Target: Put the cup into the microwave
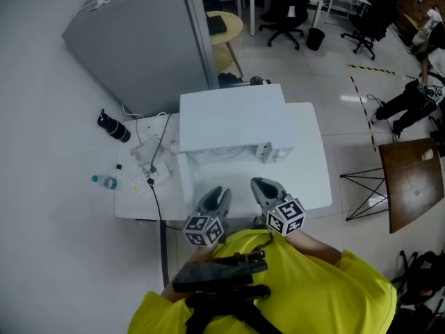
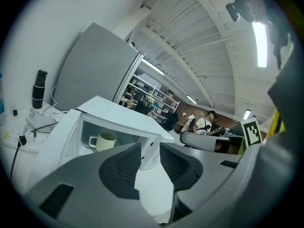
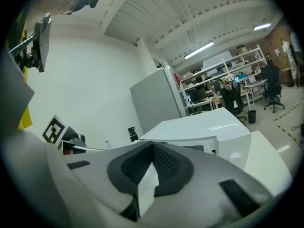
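White tabletop (image 1: 313,169) carries a white microwave (image 1: 233,117), and the cup (image 2: 105,140) stands upright inside its chamber, pale, with the handle to the left as the left gripper view shows it. The microwave's door looks swung open at the left, so the cup shows plainly through the front. The left tongs (image 2: 150,152) hang just in front of the microwave and point at it. Their jaws stand a little apart with only the tabletop and the microwave's corner showing through the gap, well clear of the cup. The right tongs (image 3: 152,148) are beside them. Their jaws are together at the tips with nothing between the pads, and they face the microwave's control side. In the head view both tongs sit over the tabletop's near edge, left (image 1: 215,204) and right (image 1: 265,190), close to the person's yellow shirt (image 1: 313,291). Left of the microwave lie a power strip (image 1: 149,178) and its cables. Farther left, by the wall, are a dark bottle (image 1: 115,127) and a water bottle (image 1: 104,181). Behind the microwave rises a grey panel (image 1: 139,40). Beyond it are chairs (image 1: 285,9), and at the right a brown table (image 1: 414,179).
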